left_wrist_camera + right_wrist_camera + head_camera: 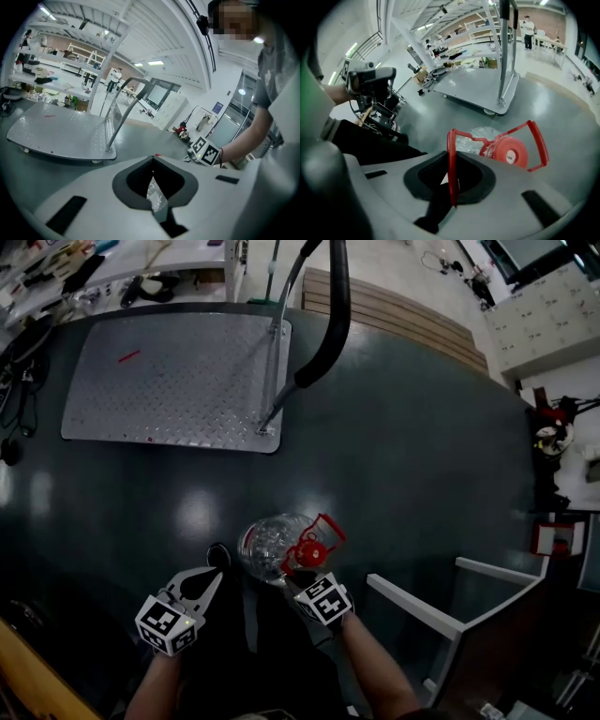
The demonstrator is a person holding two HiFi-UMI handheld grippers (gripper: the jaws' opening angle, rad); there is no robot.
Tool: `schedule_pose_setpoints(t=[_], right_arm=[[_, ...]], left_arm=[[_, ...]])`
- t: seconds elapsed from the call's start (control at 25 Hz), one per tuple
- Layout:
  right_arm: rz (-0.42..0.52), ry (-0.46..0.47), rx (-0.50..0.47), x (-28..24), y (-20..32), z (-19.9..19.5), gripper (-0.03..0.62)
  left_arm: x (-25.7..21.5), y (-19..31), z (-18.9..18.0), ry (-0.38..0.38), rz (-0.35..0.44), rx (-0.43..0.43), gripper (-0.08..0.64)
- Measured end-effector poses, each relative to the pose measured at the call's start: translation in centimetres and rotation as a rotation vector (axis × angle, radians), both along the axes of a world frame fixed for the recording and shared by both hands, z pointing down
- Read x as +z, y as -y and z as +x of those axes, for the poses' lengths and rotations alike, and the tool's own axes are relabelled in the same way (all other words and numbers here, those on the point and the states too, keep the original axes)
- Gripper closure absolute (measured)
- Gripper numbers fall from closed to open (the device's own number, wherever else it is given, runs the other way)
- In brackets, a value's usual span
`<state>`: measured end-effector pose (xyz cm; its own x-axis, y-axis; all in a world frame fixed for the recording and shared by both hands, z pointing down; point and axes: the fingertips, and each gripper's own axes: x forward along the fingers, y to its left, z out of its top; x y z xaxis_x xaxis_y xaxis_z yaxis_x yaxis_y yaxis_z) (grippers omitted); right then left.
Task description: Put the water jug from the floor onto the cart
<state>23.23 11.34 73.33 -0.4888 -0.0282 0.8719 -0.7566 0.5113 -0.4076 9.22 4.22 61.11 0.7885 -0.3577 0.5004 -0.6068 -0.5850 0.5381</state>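
Closest in, the right gripper (451,185) pinches the red handle (451,154) of the clear water jug (270,542). The left gripper (215,564), jaws pressed together on nothing, sits just beside the jug. The cart (169,381) lies well ahead and leftward, its handle end nearest the jug.

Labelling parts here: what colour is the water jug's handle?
The handle is red; right gripper view shows it best.

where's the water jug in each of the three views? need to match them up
Head view: water jug at lower centre, red cap on its right.
Left gripper view: only a clear crinkled sliver, apparently the jug, between the jaws.
Right gripper view: jug at centre, red handle running down between the jaws.
Shared landmark: cart.
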Motion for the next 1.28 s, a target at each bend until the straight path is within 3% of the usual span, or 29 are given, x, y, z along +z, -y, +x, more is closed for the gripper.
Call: schedule_pose_setpoints(t=[0.36,0.56,0.88,1.08,1.28], right_arm=[[0.026,0.179,-0.084,-6.9,-1.1,-9.8,0.561],[0.104,0.174,-0.116,-11.0,2.6,-12.1,0.561],[0.224,0.200,-0.065,-17.0,9.6,-17.6,0.561],[0.278,0.205,-0.044,-18.1,14.0,-18.7,0.561],[0.270,0.204,-0.057,-16.1,18.6,-19.4,0.561]], left_arm=[[-2.6,0.9,-4.5,-0.014,0.130,-0.054,0.552],[-5.3,3.3,-7.2,-0.039,0.188,-0.076,0.552],[-10.4,5.1,-15.7,-0.022,0.292,-0.161,0.552],[-11.1,7.3,-17.3,-0.026,0.321,-0.202,0.552],[-10.4,10.6,-17.6,-0.028,0.319,-0.240,0.552]])
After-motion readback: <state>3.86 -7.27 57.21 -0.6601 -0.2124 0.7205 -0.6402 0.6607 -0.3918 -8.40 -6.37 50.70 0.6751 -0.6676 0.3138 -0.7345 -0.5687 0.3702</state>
